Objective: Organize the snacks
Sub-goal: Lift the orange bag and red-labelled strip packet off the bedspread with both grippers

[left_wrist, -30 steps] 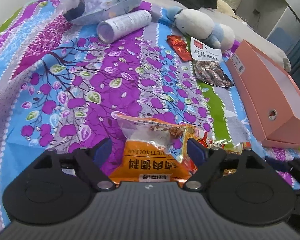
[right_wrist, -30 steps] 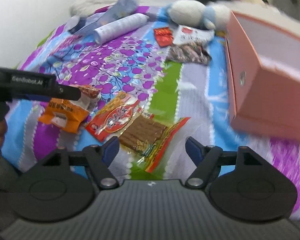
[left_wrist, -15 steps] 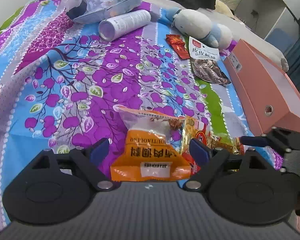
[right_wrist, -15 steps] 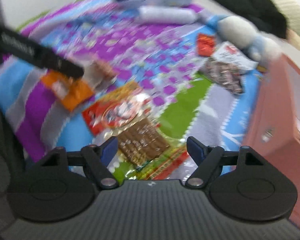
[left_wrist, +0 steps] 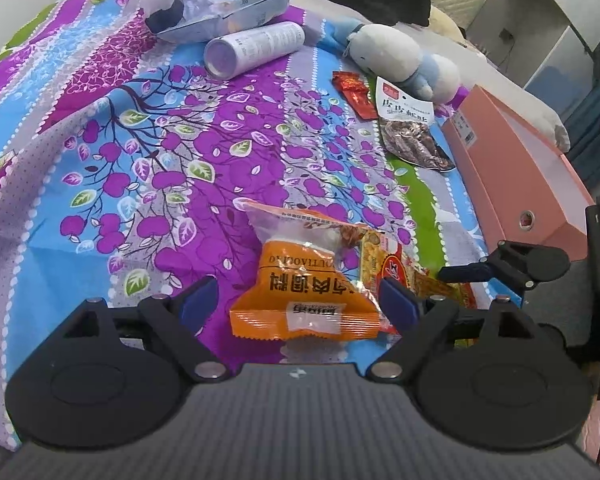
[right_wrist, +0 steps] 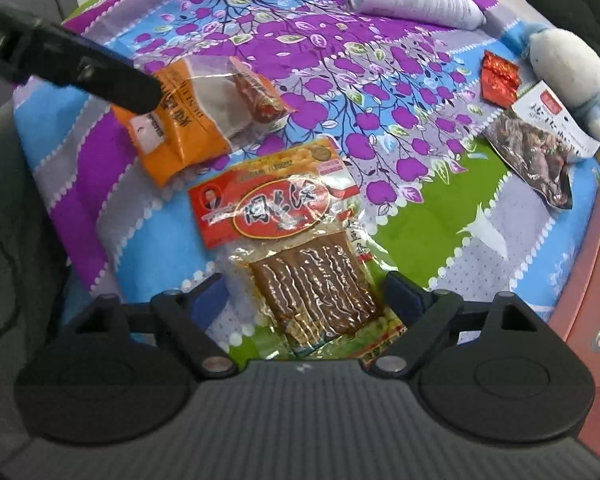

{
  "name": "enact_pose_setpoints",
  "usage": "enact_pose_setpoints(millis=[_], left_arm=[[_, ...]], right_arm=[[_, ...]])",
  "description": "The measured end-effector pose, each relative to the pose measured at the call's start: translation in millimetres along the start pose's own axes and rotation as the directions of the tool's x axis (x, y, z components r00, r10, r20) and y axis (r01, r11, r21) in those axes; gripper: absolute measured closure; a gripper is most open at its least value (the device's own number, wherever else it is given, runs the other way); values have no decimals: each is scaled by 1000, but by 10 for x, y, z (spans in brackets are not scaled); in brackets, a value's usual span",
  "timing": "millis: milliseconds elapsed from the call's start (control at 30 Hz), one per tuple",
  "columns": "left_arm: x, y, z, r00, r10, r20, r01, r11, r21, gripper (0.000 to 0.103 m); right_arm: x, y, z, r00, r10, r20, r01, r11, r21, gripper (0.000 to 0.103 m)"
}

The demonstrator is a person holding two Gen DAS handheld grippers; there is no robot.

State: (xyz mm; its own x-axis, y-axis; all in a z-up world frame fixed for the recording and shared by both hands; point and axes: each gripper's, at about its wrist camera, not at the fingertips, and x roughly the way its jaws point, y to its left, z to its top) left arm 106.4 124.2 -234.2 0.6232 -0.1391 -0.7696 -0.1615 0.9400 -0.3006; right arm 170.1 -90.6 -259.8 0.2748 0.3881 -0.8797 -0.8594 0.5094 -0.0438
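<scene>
Between our spread left claw and right claw, its jaws just widened, snack packets lie unsorted outside the pink box.

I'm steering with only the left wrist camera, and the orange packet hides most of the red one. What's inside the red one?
Observer: The red packet has a clear lower half, and brown strips show through it.
Operator: Is the other gripper holding it?
Observer: No. The right gripper has just been opening its jaws. The packet's lower end lies between them, not pinched.
Operator: Can you see my gripper from there?
Observer: One finger of your left gripper crosses in front of the orange packet. I can't tell if it touches.
</scene>
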Motion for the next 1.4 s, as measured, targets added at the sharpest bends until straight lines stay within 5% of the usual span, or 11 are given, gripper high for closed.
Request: enact_pose_setpoints(millis=[333,600,867,1400], left_arm=[[53,-64,44,1000,-12,6,12,1000,19,13],[113,-67,121,1000,-16,18,16,1000,19,13],[287,-105,159,1000,-6,-5,6,999,36,14],[585,-177,128,998,46,-37,-44,996,74,39]], right_arm=[[-128,106,-32,999,-26,24,25,999,47,54],[-285,0,-63,996,-81,46,68,971,231,58],[-473,-123,-186,985,-147,92,84,867,491,68],[-287,-280,-219,975,-213,61,140,805,577,79]])
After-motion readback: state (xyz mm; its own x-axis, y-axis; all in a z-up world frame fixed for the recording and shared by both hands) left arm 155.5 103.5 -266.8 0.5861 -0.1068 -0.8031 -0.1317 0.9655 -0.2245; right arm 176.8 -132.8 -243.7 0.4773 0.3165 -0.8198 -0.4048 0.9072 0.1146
